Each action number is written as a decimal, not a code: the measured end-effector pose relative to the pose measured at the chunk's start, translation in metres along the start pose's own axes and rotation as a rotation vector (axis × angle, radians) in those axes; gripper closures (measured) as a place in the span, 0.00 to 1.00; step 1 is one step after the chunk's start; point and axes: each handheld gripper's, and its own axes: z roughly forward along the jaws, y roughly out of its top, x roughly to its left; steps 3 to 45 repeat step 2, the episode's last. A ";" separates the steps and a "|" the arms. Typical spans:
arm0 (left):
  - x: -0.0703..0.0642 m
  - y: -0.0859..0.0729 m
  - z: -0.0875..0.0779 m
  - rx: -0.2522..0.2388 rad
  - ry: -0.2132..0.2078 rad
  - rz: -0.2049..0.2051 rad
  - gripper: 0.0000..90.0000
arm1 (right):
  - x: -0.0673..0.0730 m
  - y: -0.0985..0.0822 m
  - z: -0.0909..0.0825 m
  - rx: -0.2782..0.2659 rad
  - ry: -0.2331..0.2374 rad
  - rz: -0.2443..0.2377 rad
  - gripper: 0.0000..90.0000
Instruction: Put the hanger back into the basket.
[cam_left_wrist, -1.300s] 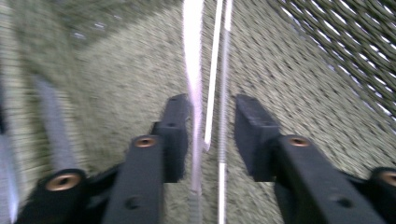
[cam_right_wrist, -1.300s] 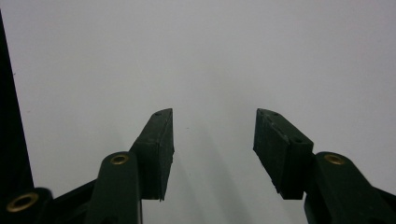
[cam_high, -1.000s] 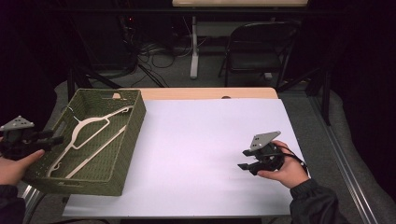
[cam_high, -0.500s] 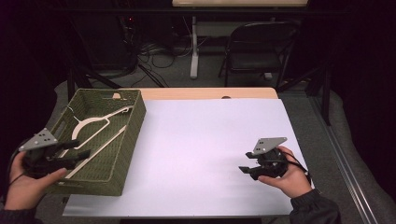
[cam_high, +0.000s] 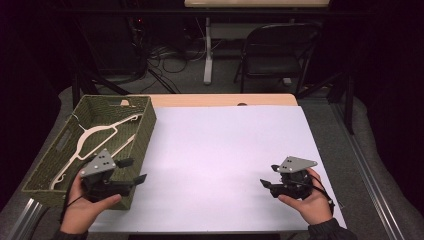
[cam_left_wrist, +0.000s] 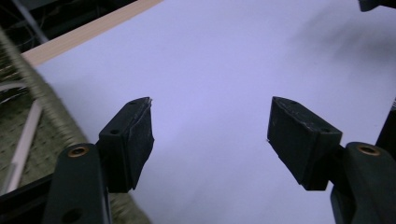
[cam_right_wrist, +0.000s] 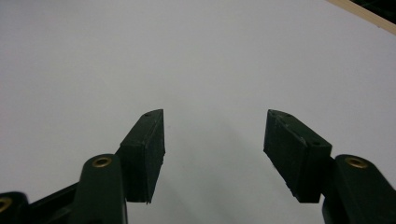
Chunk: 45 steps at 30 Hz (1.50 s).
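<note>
- While both hands hover low over the counter (cam_high: 220, 150), neither gripper holds anything; the counter is a wooden top almost wholly covered by a white sheet, with a strip of bare wood along its far edge.
- At the counter's left edge stands a green woven basket (cam_high: 142, 131), long and rectangular, reaching from the far left corner down toward the near left corner.
- Inside the basket lies a pale hanger (cam_high: 97, 137), flat on the bottom, its hook end toward the near left of the basket; it is the thing nearest the left gripper.
- Seen from the high view, the left gripper (cam_high: 131, 171) is at the basket's near right corner, above its rim, pointing right toward the open white sheet.
- Its jaws are spread and have just been opening, with nothing between them; in the left gripper view, white sheet shows through the gap (cam_left_wrist: 210, 135) and the basket's wall sits at the left.
- Held in the other hand, the right gripper (cam_high: 266, 182) is near the counter's near right corner, pointing left, well apart from the basket.
- Its jaws are spread wide and have also just been opening, with bare white sheet between them in the right gripper view (cam_right_wrist: 215, 140).
</note>
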 end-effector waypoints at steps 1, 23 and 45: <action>-0.004 0.001 0.004 0.007 -0.016 0.010 0.34 | -0.002 -0.004 -0.002 -0.013 -0.009 0.012 0.42; -0.007 0.002 0.007 0.008 -0.027 0.015 0.34 | -0.003 -0.008 -0.004 -0.029 -0.021 0.025 0.42; -0.007 0.002 0.007 0.008 -0.027 0.015 0.34 | -0.003 -0.008 -0.004 -0.029 -0.021 0.025 0.42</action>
